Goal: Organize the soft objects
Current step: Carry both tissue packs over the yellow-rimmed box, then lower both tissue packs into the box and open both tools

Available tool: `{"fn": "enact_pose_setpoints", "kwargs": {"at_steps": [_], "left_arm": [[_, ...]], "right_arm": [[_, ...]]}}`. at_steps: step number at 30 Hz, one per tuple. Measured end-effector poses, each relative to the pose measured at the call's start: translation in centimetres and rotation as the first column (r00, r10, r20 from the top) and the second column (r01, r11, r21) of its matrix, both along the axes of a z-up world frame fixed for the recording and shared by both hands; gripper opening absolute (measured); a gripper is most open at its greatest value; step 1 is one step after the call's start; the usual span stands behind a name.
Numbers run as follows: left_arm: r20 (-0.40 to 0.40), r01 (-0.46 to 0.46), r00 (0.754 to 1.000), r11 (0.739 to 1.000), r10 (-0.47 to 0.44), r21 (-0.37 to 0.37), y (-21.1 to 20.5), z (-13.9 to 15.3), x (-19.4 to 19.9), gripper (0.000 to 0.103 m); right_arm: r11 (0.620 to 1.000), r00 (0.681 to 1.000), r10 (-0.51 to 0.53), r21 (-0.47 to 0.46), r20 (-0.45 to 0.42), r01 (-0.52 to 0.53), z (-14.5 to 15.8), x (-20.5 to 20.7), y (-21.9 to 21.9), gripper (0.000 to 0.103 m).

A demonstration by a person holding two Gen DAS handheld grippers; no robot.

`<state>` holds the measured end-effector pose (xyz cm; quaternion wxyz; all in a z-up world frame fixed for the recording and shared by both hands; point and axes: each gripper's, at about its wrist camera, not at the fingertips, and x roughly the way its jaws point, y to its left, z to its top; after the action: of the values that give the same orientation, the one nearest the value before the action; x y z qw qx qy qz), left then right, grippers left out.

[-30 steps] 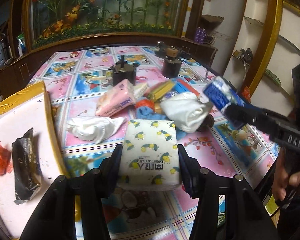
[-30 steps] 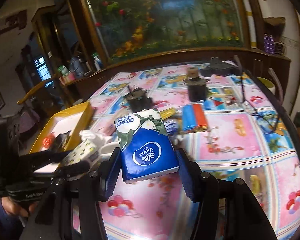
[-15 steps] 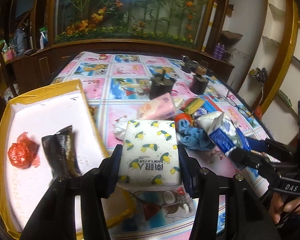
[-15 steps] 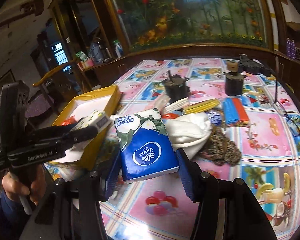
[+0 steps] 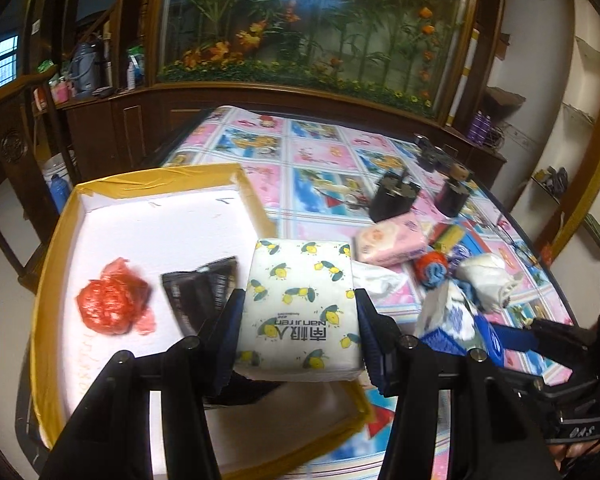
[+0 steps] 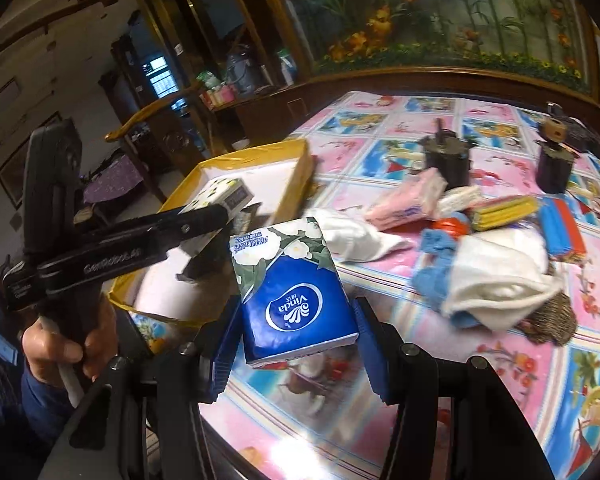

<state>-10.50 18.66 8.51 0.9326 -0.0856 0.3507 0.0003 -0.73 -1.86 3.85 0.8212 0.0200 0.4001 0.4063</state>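
L gripper (image 5: 298, 320) clamps lemon pack (image 5: 300, 304) over tray (image 5: 60, 240) w/ 2 items inside, prob. for drop. R gripper (image 6: 296, 334) pinches Vinda pack (image 6: 296, 300) above table (image 6: 500, 380), likely queued next.

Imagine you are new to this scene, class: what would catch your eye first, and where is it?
First, the two tissue packs gripped in the tongs: the lemon-print pack in the left tongs, over the yellow-rimmed tray, and the blue Vinda pack in the right tongs, beside it. Next, the red crumpled bag lying in the tray.
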Motion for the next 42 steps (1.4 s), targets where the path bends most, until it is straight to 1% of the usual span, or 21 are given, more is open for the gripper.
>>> {"fn": "enact_pose_setpoints", "kwargs": {"at_steps": [7,10,12,17,23,27,30,36,42], "left_arm": [[-0.010,-0.131,0.991,0.991,0.131,-0.001,4.9,0.0,-0.7,0.052],[-0.023,-0.186,0.982,0.983,0.186,-0.006,7.0,-0.2,-0.9,0.052],[-0.029,-0.207,0.978,0.978,0.207,-0.017,8.2,-0.3,-0.9,0.052],[-0.052,-0.229,0.972,0.973,0.228,-0.007,9.7,-0.4,0.4,0.052],[-0.105,-0.270,0.958,0.963,0.268,-0.002,11.2,-1.1,3.1,0.052],[-0.138,-0.281,0.951,0.960,0.278,-0.007,11.7,-1.7,4.5,0.052],[-0.157,-0.283,0.948,0.959,0.278,-0.008,11.7,-2.3,5.2,0.052],[-0.168,-0.297,0.942,0.955,0.290,-0.016,12.2,-2.8,5.9,0.052],[-0.176,-0.297,0.940,0.955,0.291,-0.007,12.2,-2.8,6.4,0.054]], "right_arm": [[0.995,0.995,0.099,-0.010,0.006,-0.099,0.3,-0.2,4.7,0.059],[0.993,0.993,0.117,-0.013,-0.006,-0.117,0.2,0.2,6.1,0.059],[0.993,0.993,0.115,-0.011,-0.019,-0.116,0.2,1.0,7.0,0.059],[0.997,0.996,0.080,-0.012,-0.039,-0.080,0.4,3.6,9.6,0.060],[0.999,0.995,0.043,-0.028,-0.091,-0.046,-1.0,7.5,13.5,0.060],[0.999,0.996,0.016,-0.031,-0.089,-0.019,-1.6,9.3,15.6,0.060],[0.998,0.996,0.000,-0.056,-0.092,-0.006,-2.1,10.6,17.0,0.060],[0.998,0.993,-0.018,-0.065,-0.115,0.011,-2.5,13.0,18.1,0.060],[0.997,0.993,-0.016,-0.076,-0.121,0.007,-2.5,13.4,18.5,0.061]]}}
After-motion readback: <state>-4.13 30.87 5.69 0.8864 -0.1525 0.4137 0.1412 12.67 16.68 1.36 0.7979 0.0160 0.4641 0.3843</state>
